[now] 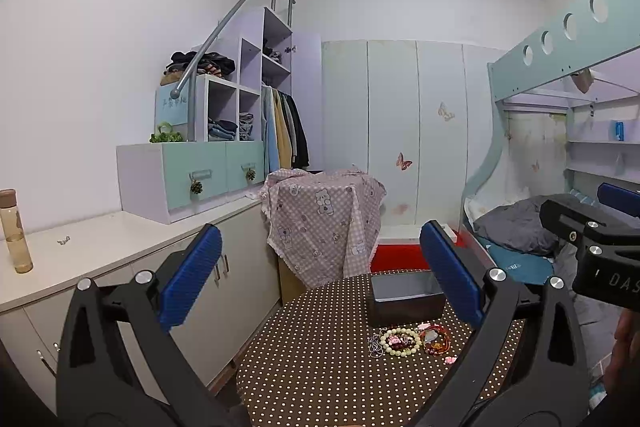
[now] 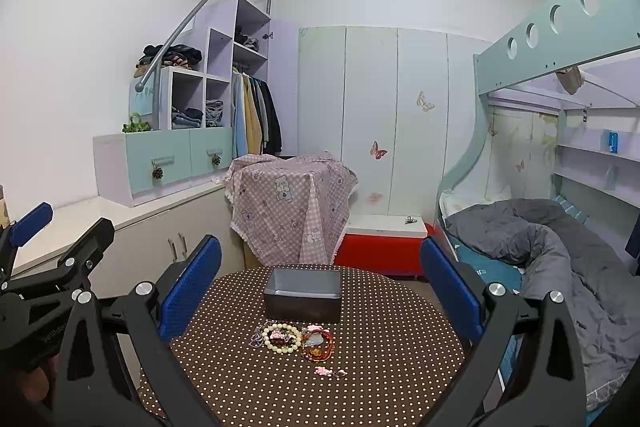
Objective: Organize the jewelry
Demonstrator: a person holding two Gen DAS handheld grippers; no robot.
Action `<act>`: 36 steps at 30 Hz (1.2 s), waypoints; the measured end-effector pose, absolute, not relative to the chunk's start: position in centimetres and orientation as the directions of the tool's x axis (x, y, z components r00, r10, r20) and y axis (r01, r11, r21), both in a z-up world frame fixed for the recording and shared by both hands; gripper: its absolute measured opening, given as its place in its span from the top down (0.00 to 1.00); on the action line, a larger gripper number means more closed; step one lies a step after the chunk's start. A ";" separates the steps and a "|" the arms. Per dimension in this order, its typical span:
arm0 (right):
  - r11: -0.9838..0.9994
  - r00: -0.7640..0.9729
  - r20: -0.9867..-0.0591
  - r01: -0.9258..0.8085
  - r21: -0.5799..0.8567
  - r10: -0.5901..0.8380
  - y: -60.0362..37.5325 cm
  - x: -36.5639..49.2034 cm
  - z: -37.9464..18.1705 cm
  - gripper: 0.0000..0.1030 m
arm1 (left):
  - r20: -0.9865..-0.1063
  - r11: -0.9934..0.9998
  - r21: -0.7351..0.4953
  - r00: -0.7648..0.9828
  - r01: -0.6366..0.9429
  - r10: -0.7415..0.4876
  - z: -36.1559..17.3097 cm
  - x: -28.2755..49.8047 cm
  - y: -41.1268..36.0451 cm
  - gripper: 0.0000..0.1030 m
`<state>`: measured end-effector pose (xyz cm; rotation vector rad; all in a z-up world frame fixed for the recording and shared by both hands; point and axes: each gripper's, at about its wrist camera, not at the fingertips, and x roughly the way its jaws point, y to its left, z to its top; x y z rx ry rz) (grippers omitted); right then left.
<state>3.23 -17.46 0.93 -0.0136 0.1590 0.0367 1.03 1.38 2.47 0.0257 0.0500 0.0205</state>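
Note:
A round table with a brown dotted cloth (image 2: 380,367) (image 1: 320,367) bears a dark open box (image 2: 303,294) (image 1: 406,297) and, in front of it, a small heap of jewelry. The heap holds a cream bead bracelet (image 2: 281,337) (image 1: 400,341), an amber-red bracelet (image 2: 317,345) (image 1: 436,338), a silvery chain (image 2: 256,339) (image 1: 375,345) and a pink charm (image 2: 323,371) (image 1: 450,359). My right gripper (image 2: 320,291) hovers open above the table, back from the heap. My left gripper (image 1: 320,275) is open too, held left of the jewelry. Neither holds anything.
A white counter with cabinets (image 1: 100,247) runs along the left, with a bottle (image 1: 14,231) on it. A cloth-covered stand (image 2: 292,203), a red and white box (image 2: 384,243) and a wardrobe (image 2: 392,115) lie behind the table. A bunk bed with a grey duvet (image 2: 560,247) is on the right.

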 end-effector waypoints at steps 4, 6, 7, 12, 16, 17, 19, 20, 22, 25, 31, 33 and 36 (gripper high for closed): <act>0.999 0.986 -0.161 -0.037 -0.012 0.035 -17.5 3.5 1.0 0.07 | -0.051 1.000 0.023 0.998 -0.019 0.020 2.4 1.1 1.3 0.06; 0.999 0.986 -0.163 -0.038 -0.011 0.035 -17.4 3.6 1.0 0.07 | -0.053 1.000 0.023 0.998 -0.017 0.018 2.4 1.2 1.3 0.06; 0.999 0.986 -0.165 -0.040 -0.010 0.037 -17.5 3.7 0.9 0.07 | -0.053 1.000 0.023 0.998 -0.019 0.020 2.3 1.2 1.2 0.06; 1.000 0.978 -0.209 -0.028 -0.007 0.026 -18.1 4.9 -0.1 0.07 | -0.079 0.999 0.015 0.996 -0.028 0.029 1.5 2.0 1.3 0.06; 1.000 0.970 -0.245 0.008 -0.015 -0.012 -18.8 5.7 -1.3 0.07 | -0.112 0.999 0.014 0.993 -0.030 0.031 0.6 3.0 1.3 0.06; 1.000 0.969 -0.248 0.010 -0.016 -0.014 -18.9 5.8 -1.5 0.07 | -0.118 1.000 0.013 0.993 -0.027 0.029 0.3 3.3 1.4 0.06; 1.000 0.966 -0.256 0.012 -0.019 -0.017 -19.1 6.0 -1.9 0.07 | -0.132 1.000 0.011 0.991 -0.026 0.027 -0.1 3.9 1.3 0.06; 1.000 0.965 -0.263 0.011 -0.025 -0.017 -19.2 6.3 -2.3 0.07 | -0.144 1.000 0.011 0.989 -0.025 0.027 -0.5 4.3 1.3 0.06; 0.999 0.957 -0.289 0.008 -0.037 -0.018 -19.5 6.9 -3.4 0.07 | -0.183 1.000 0.012 0.983 -0.021 0.023 -1.6 5.5 1.3 0.06; 0.999 0.934 -0.357 -0.006 -0.032 -0.006 -20.2 8.7 -5.3 0.07 | -0.264 1.000 0.020 0.964 -0.003 0.009 -3.8 7.8 1.2 0.06; 0.999 0.854 -0.520 -0.033 -0.004 0.026 -21.1 12.1 -10.8 0.07 | -0.444 0.997 0.067 0.896 0.032 0.001 -9.5 12.9 0.1 0.06; 0.999 0.824 -0.565 -0.033 0.006 0.031 -21.4 13.1 -12.4 0.07 | -0.496 0.995 0.091 0.868 0.039 0.011 -11.3 14.4 -0.2 0.06; 0.999 0.785 -0.619 -0.037 0.013 0.037 -21.7 14.3 -14.7 0.07 | -0.565 0.991 0.125 0.825 0.057 0.024 -13.8 16.7 -0.4 0.06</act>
